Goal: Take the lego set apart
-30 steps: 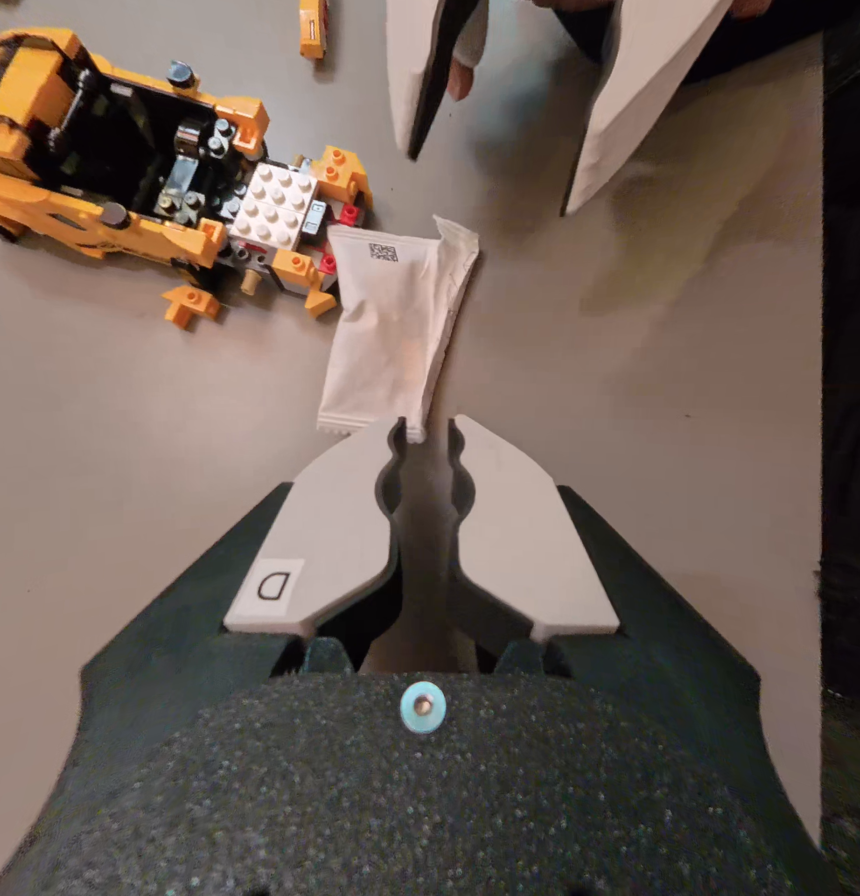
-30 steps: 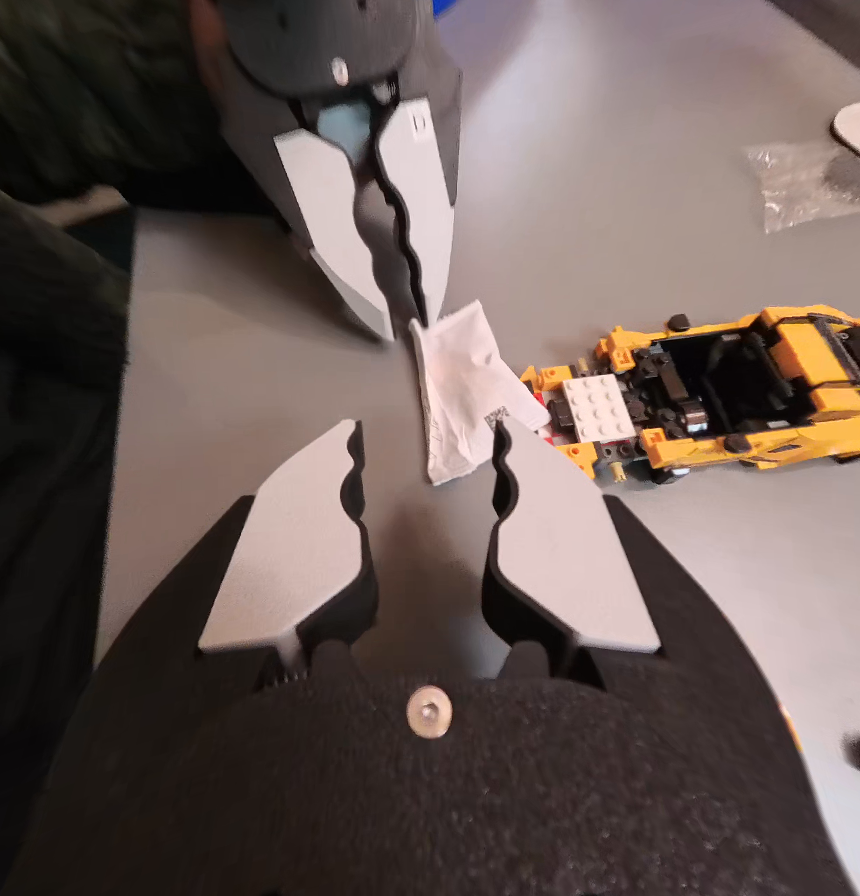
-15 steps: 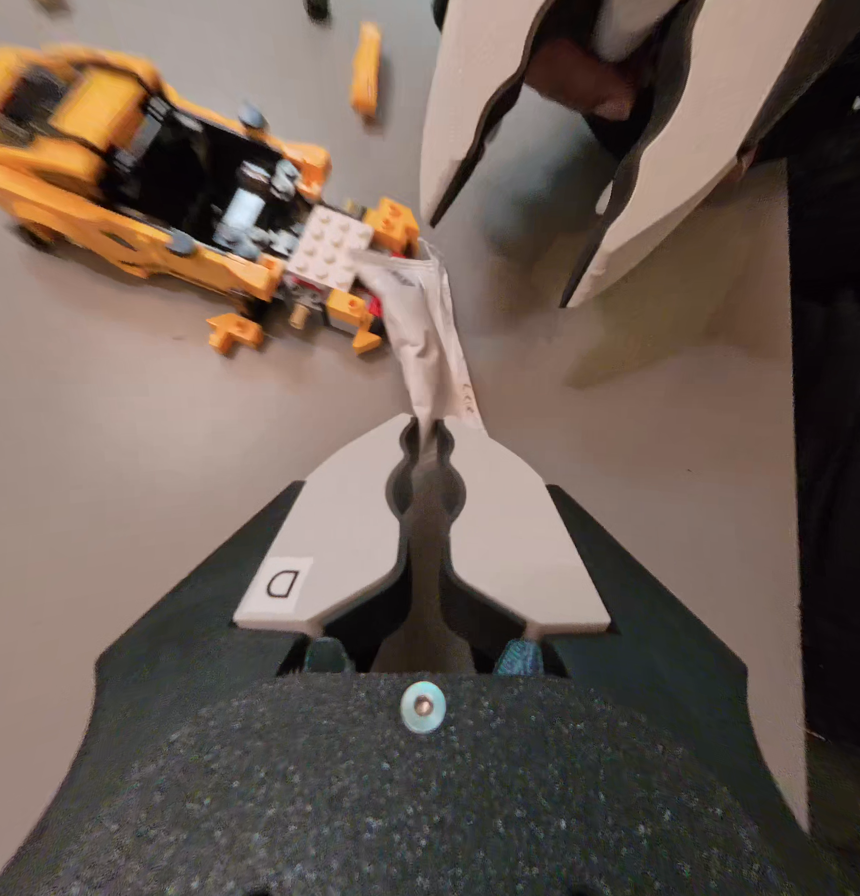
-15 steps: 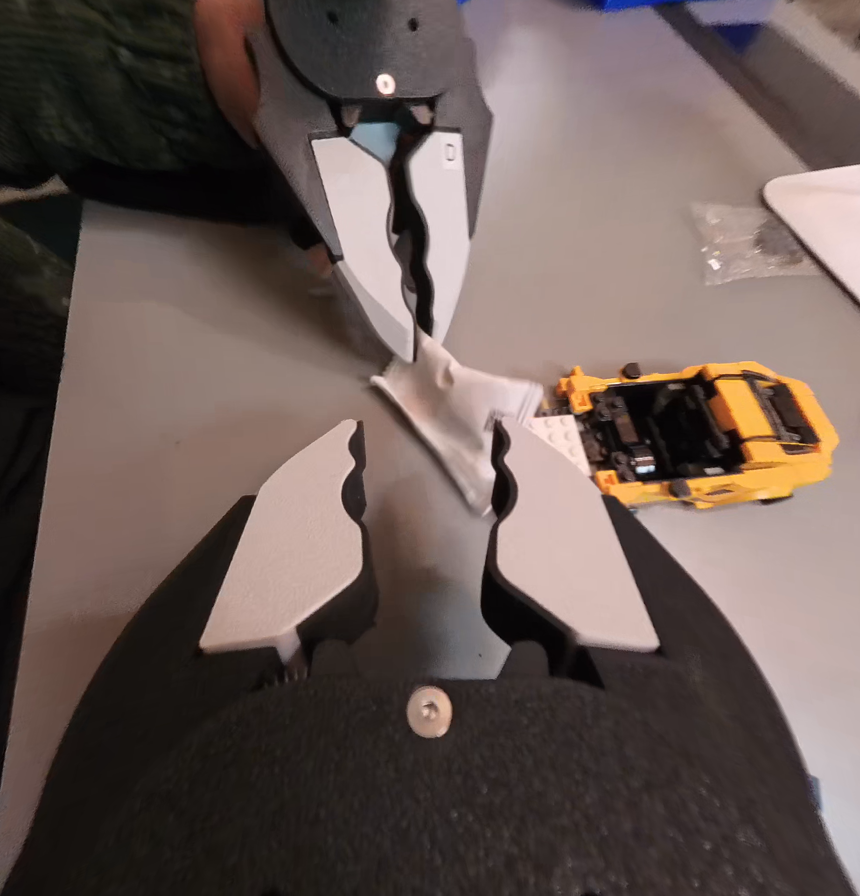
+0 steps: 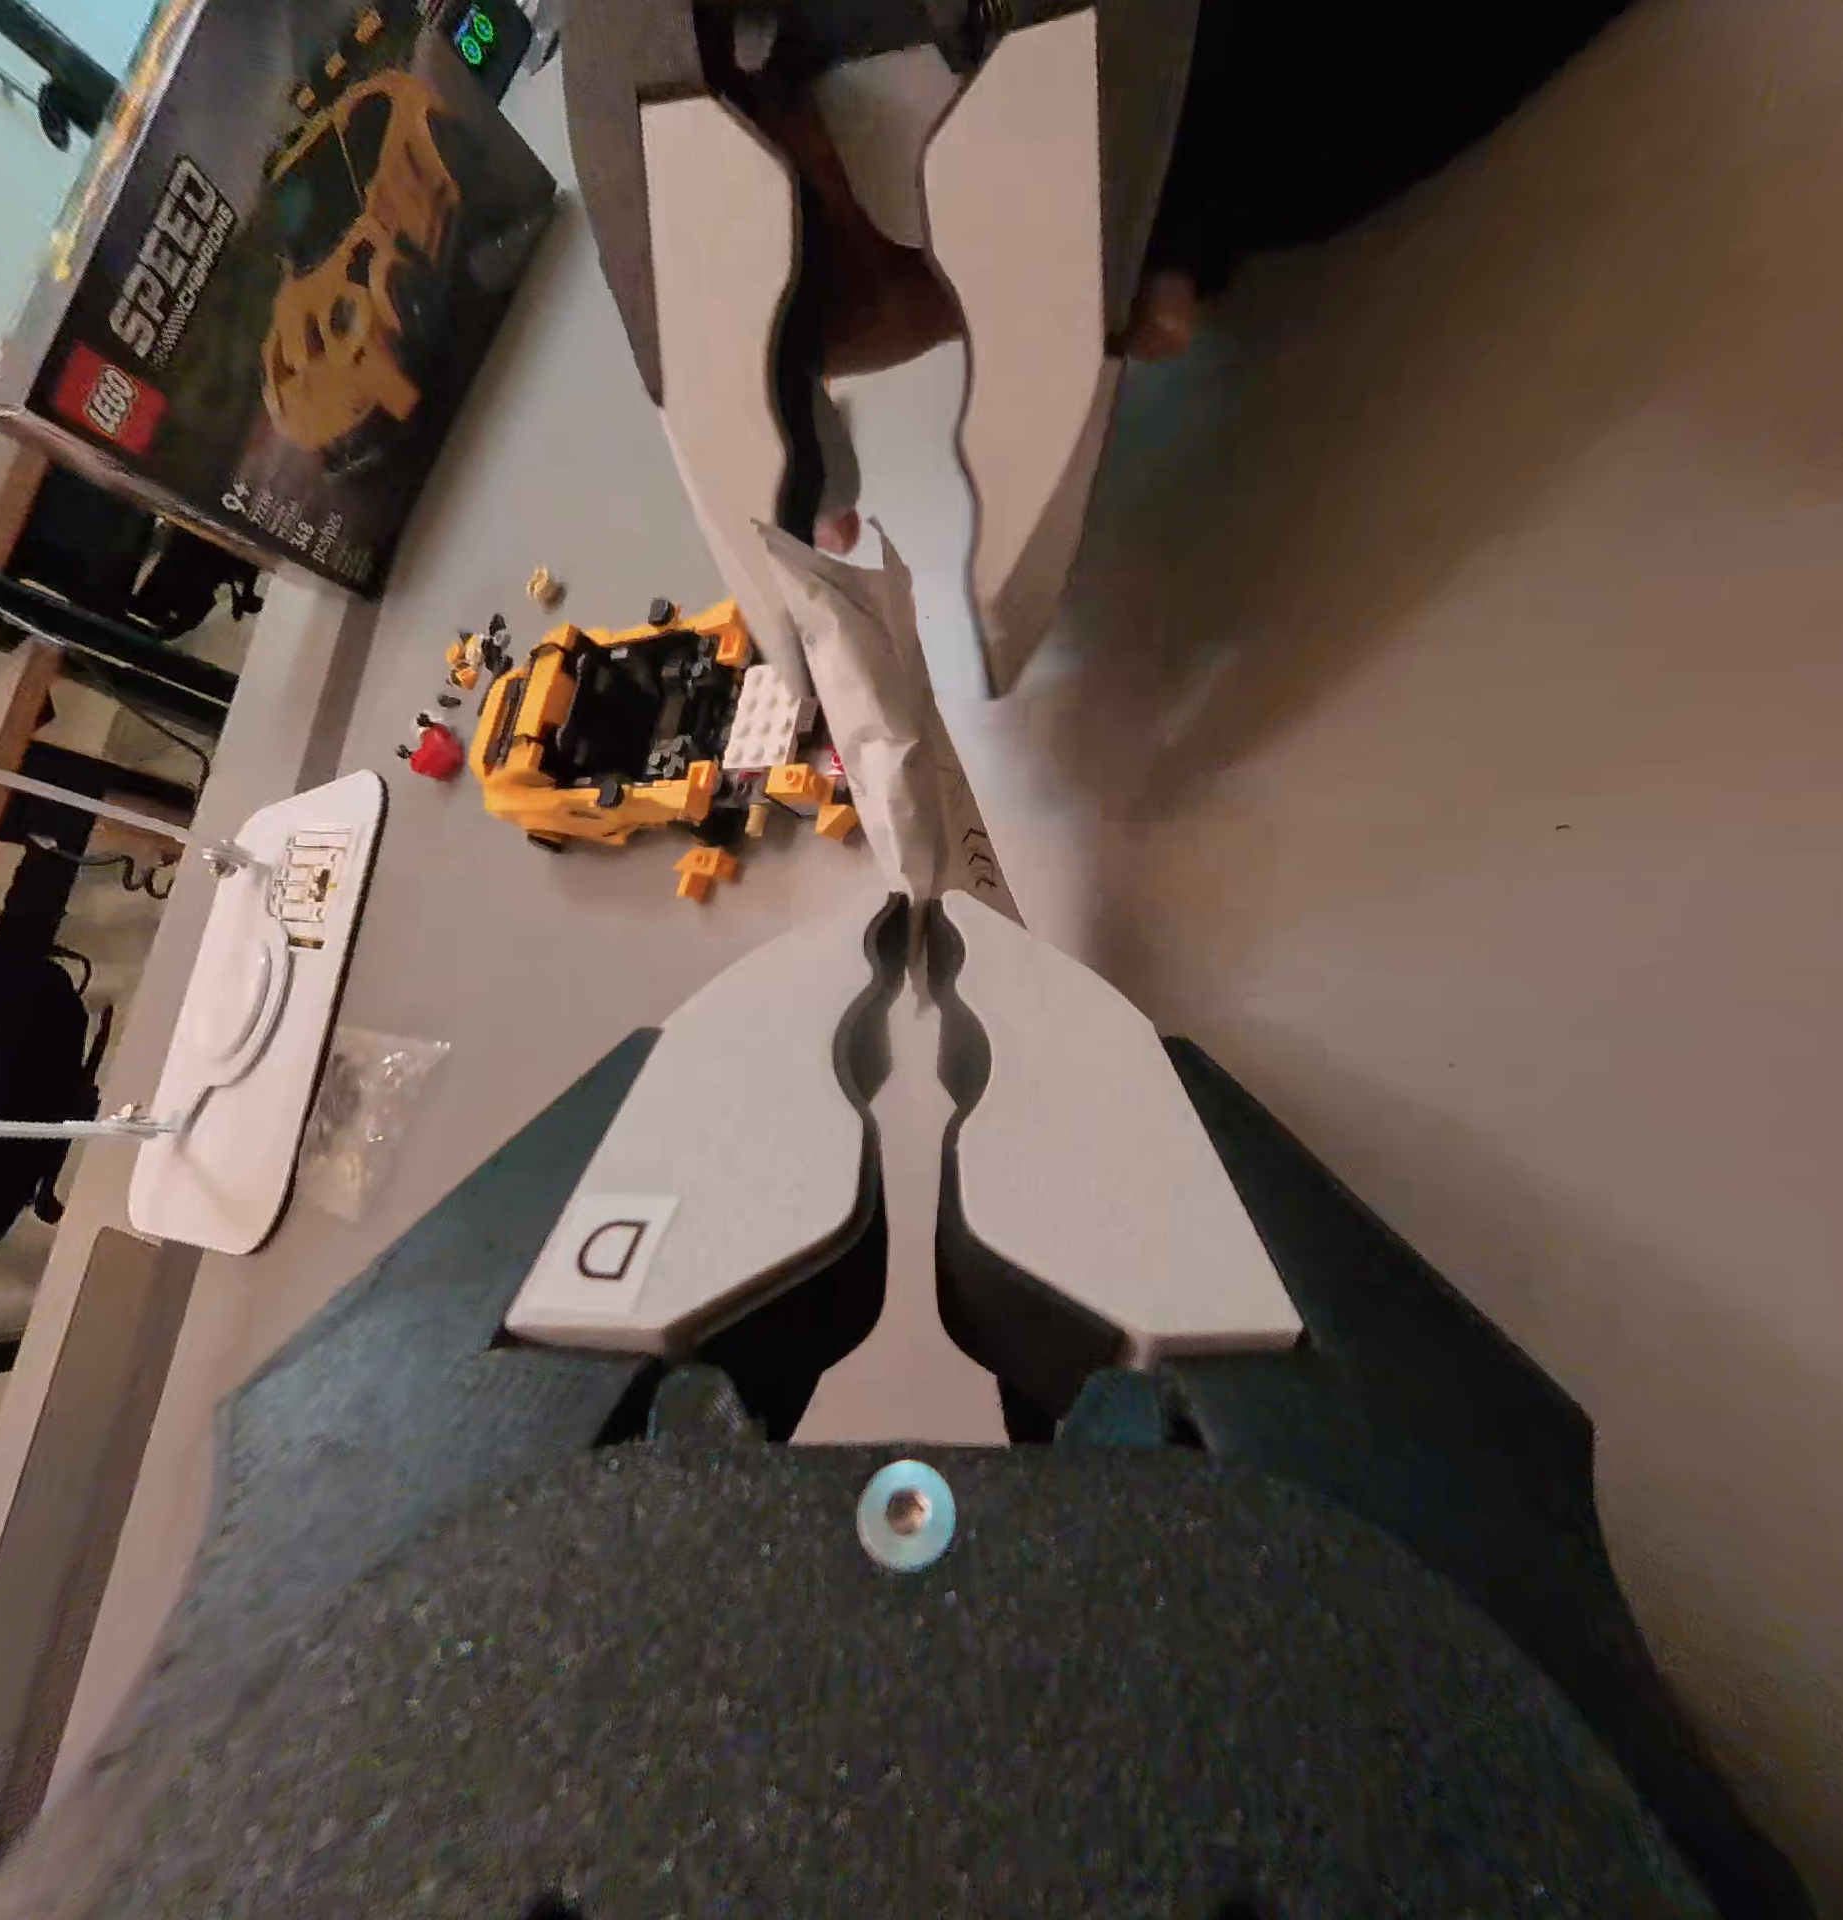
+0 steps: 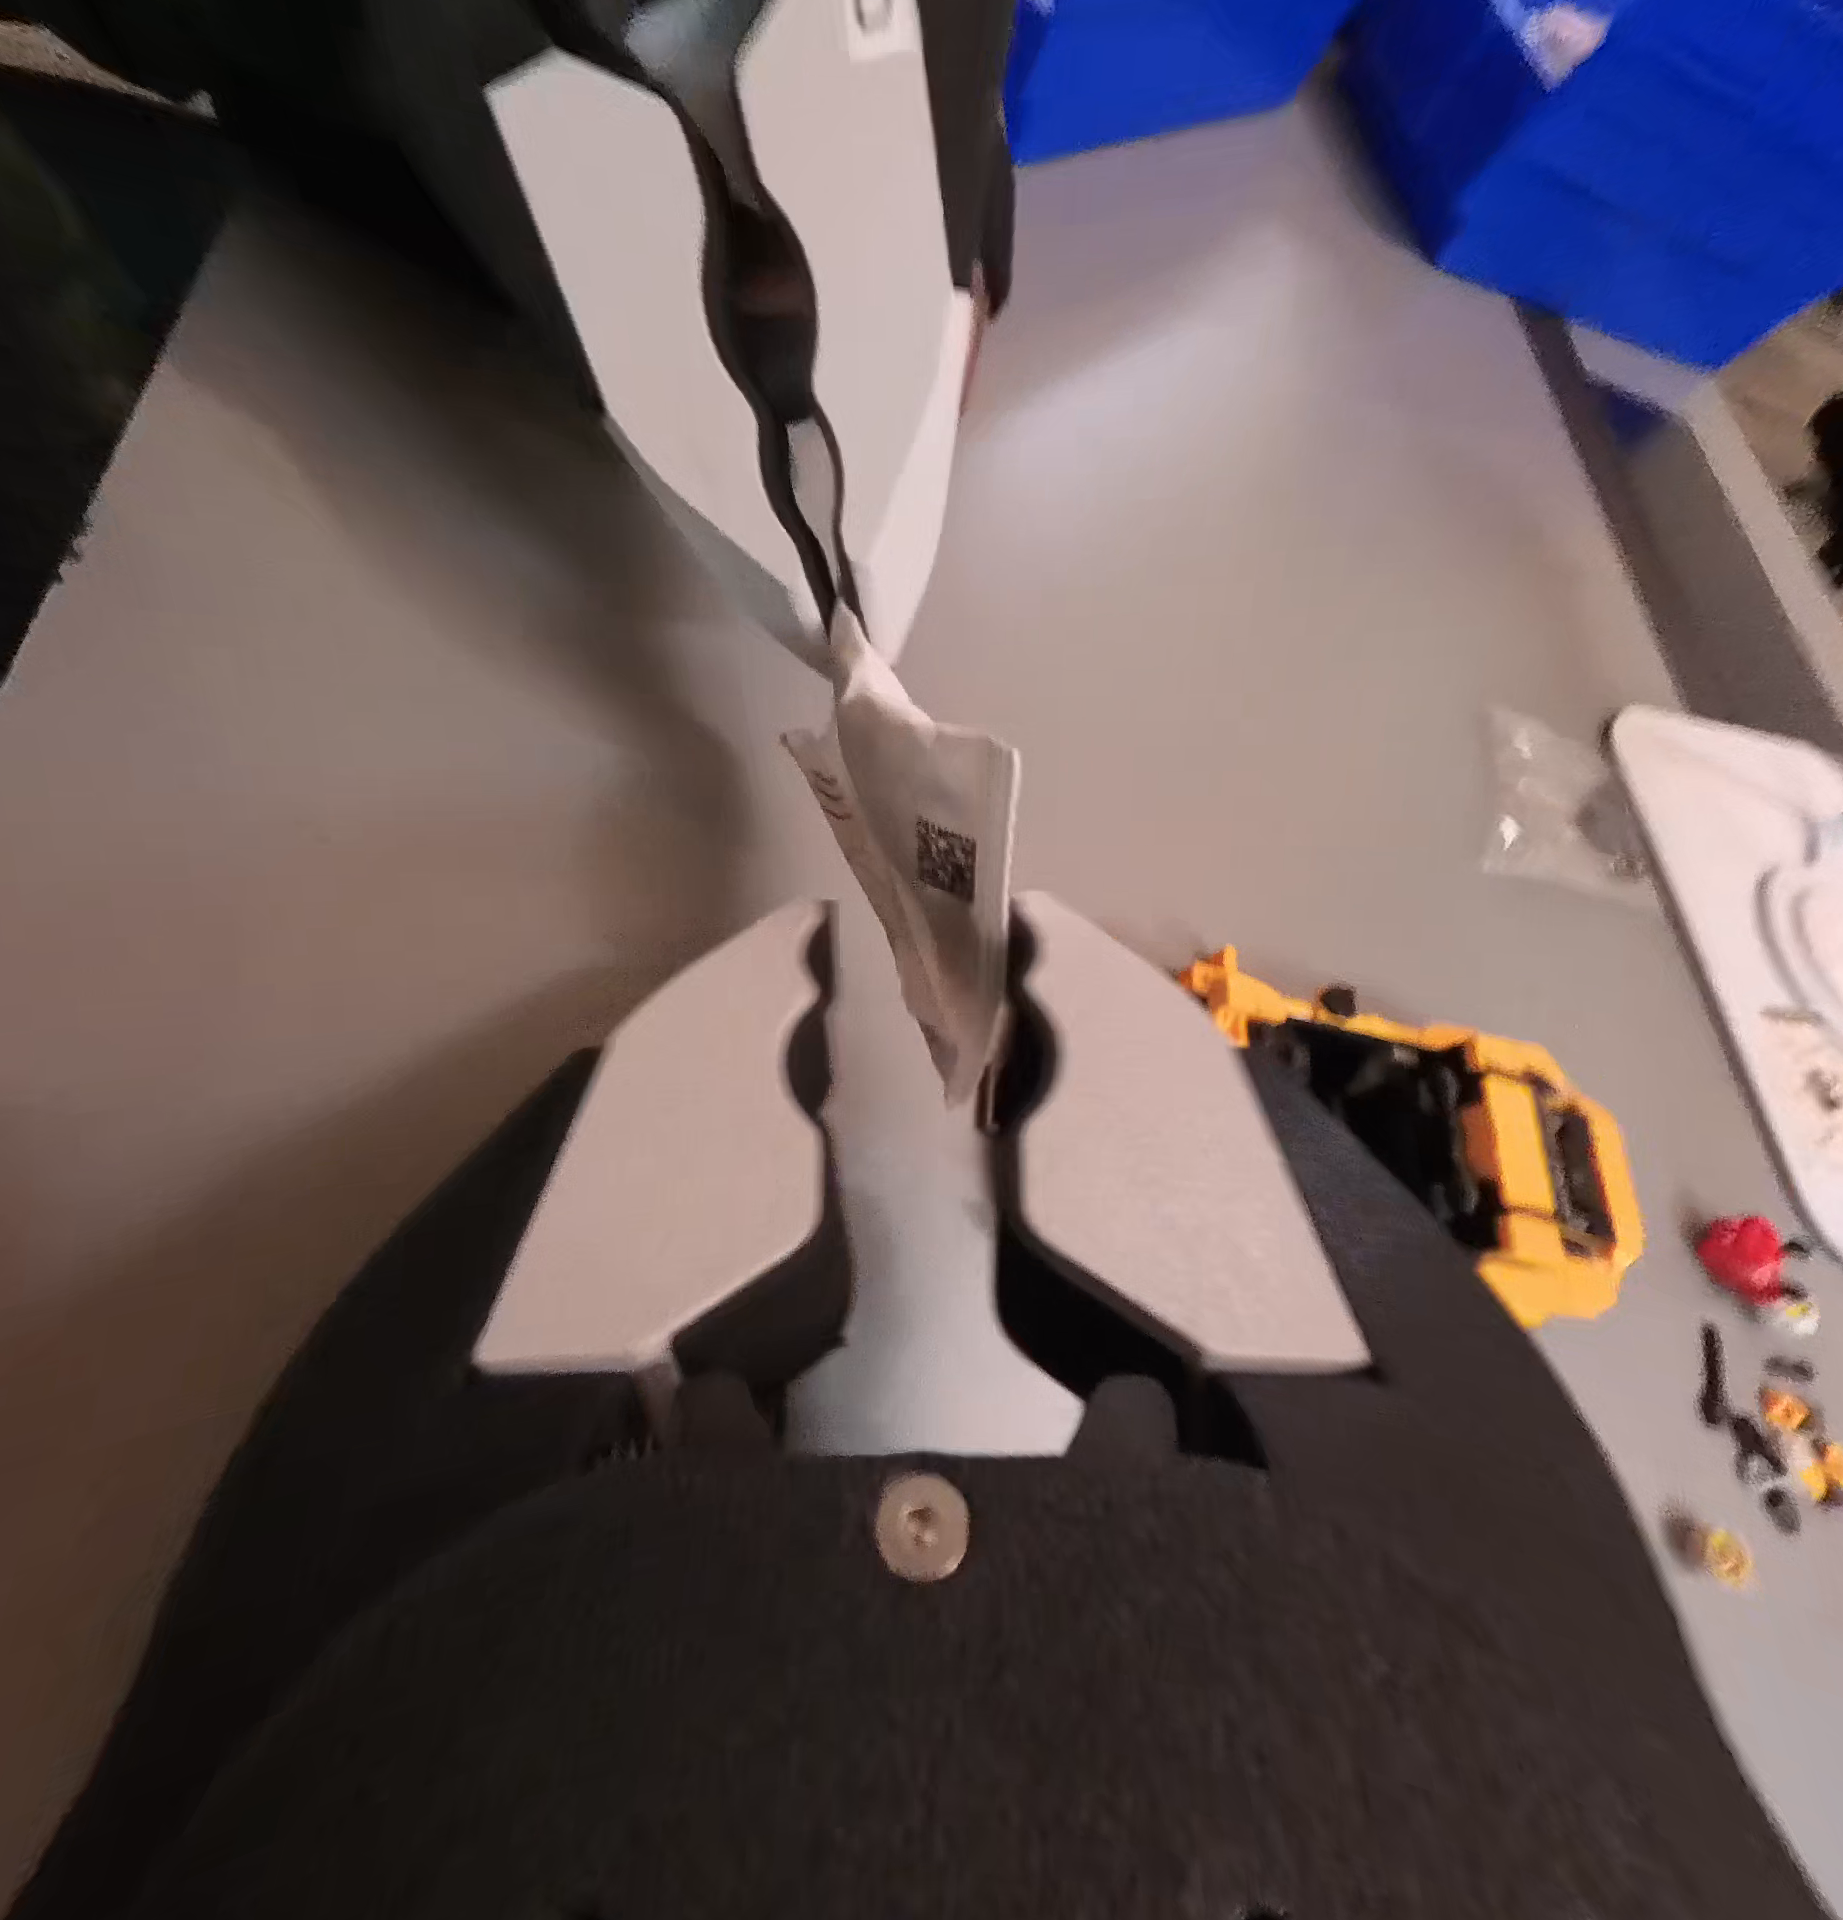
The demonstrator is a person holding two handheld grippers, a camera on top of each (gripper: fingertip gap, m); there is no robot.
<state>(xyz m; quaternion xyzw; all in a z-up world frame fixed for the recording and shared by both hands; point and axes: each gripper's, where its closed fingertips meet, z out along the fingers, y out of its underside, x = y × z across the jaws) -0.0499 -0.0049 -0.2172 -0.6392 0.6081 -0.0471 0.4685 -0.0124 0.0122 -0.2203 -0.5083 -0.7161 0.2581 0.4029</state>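
Item: yellow lego car [image 5: 626,743], part-dismantled — roof off, black interior and a white studded plate exposed, resting on the grey table [image 5: 1416,935] at 10 o'clock of the left gripper [image 5: 915,909]. Judged well short of finished: only small loose pieces [image 6: 1774,1439] lie apart. Left gripper: jaws nearly closed, pinching one end of a white paper packet [image 5: 875,717] lifted clear. Right gripper [image 6: 922,914]: jaws moderately apart, the packet's free end hanging between them, unclamped. Left view alone shows the set's box [image 5: 273,270]; right view alone, blue bins [image 6: 1571,156].
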